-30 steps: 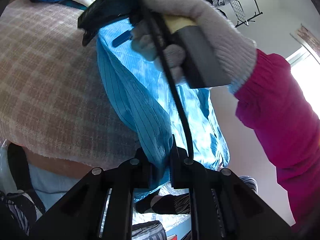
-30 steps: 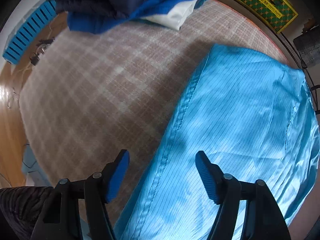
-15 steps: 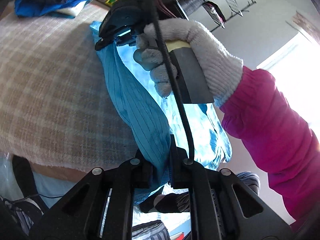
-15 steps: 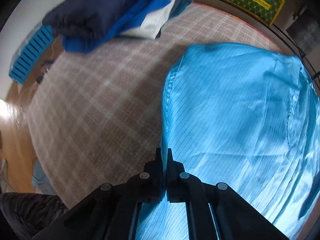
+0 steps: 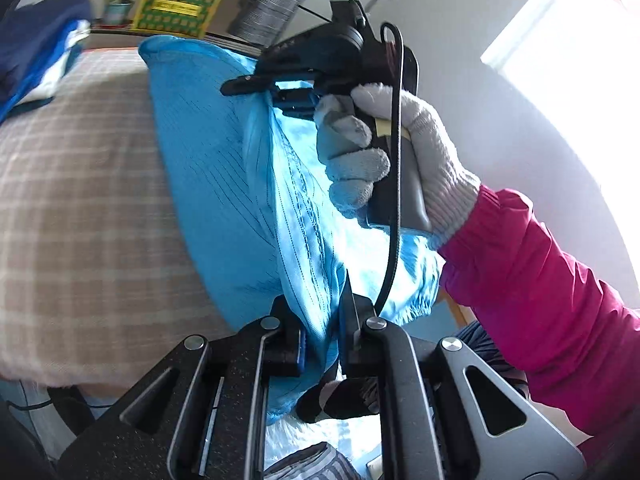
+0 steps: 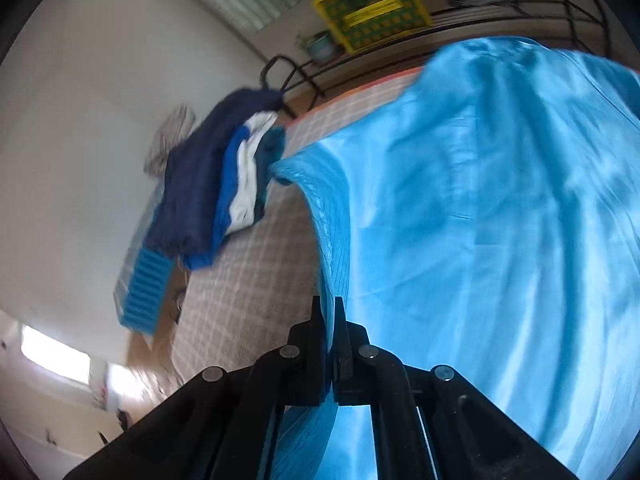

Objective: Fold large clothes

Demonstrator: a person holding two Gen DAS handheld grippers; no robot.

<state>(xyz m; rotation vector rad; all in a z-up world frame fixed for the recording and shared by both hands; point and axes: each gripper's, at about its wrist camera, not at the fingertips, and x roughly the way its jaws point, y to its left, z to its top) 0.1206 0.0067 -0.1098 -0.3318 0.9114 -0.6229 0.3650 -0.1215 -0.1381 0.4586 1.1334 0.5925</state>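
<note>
Both grippers are clamped on the blue garment point(image 5: 224, 184) right now. Left gripper point(image 5: 320, 340) has a bunched edge pinched between its jaws, low in the left wrist view, fabric running up & away from it. Right gripper point(image 6: 329, 344) is closed tight on a hem edge too, w/ the cloth point(image 6: 480, 200) billowing wide to its right, lifted off the surface there. Seen from the left cam, the right gripper point(image 5: 276, 88) sits higher up, gripping the same garment's upper edge, held by a white-gloved hand point(image 5: 400, 152) w/ a pink sleeve point(image 5: 540, 280). Garment partly drapes over the checked tablecloth point(image 5: 80, 200). Pile of dark blue & white clothes point(image 6: 224, 172) lies at the far side of the cloth, apart from the blue one. Yellow crate point(image 6: 372, 4) sits beyond, blurred.
</note>
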